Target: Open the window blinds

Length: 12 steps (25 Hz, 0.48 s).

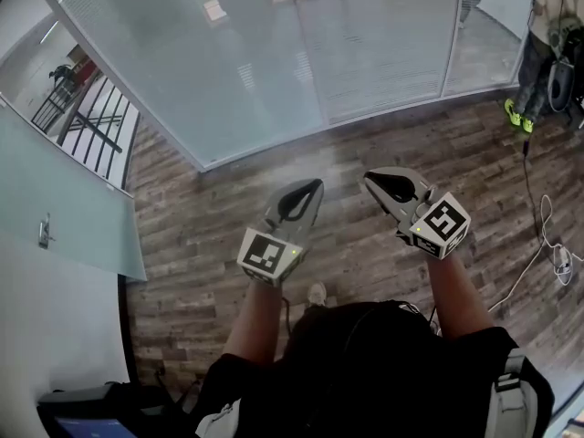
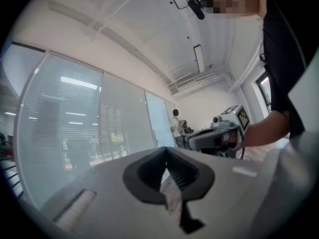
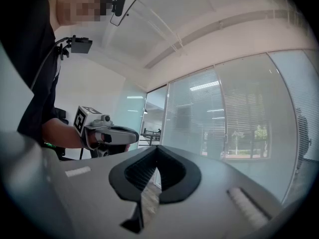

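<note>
Left gripper (image 1: pixel 308 188) and right gripper (image 1: pixel 372 180), ribbed jaws pressed together, empty, face seemingly closed slatted blinds (image 1: pixel 383 53)

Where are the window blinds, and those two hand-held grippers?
window blinds (image 1: pixel 274 53): head view, middle of the slats.
left hand-held gripper (image 1: pixel 317 184): head view, where its fingertips meet.
right hand-held gripper (image 1: pixel 369 178): head view, where its fingertips meet.

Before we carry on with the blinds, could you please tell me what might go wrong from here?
Both the left gripper and right gripper are shut, empty and short of the blinds; no cord or wand shows, so a reach may just knock glass.
A white cable trails across the floor on the right: a trip risk.
A bystander stands near the glass there.
</note>
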Each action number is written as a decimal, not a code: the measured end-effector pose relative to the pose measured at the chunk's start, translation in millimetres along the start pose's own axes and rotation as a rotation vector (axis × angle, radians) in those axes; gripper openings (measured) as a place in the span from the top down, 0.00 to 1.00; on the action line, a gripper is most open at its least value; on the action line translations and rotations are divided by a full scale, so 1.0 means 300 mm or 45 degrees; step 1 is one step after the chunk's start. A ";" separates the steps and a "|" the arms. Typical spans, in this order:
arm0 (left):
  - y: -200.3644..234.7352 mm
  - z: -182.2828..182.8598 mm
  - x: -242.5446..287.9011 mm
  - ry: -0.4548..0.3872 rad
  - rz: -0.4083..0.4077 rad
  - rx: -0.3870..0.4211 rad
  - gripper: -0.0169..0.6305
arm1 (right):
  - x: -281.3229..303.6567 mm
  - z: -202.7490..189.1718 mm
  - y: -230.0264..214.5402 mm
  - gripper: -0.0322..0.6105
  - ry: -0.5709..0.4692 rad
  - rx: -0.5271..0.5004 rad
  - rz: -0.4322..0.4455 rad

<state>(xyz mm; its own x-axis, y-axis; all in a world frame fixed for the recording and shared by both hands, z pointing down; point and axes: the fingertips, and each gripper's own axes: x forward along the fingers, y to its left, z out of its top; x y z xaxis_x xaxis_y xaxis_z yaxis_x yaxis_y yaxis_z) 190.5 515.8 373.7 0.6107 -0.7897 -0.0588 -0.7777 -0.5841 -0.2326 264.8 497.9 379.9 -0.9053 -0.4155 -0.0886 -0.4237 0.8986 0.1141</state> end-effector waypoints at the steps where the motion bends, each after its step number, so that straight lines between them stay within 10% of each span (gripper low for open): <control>1: 0.001 0.001 -0.002 -0.001 -0.001 0.004 0.97 | 0.003 0.004 0.004 0.94 0.000 0.009 0.001; 12: 0.016 -0.008 -0.030 0.009 0.006 0.001 0.97 | 0.018 0.004 0.010 0.94 -0.027 0.043 -0.036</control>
<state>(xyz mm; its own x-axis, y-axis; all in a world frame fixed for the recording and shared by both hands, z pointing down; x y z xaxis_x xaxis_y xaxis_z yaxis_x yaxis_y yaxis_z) 180.9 519.6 375.5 0.6061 -0.7936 -0.0528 -0.7802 -0.5803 -0.2334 258.5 498.5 378.6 -0.8920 -0.4380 -0.1119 -0.4473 0.8910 0.0775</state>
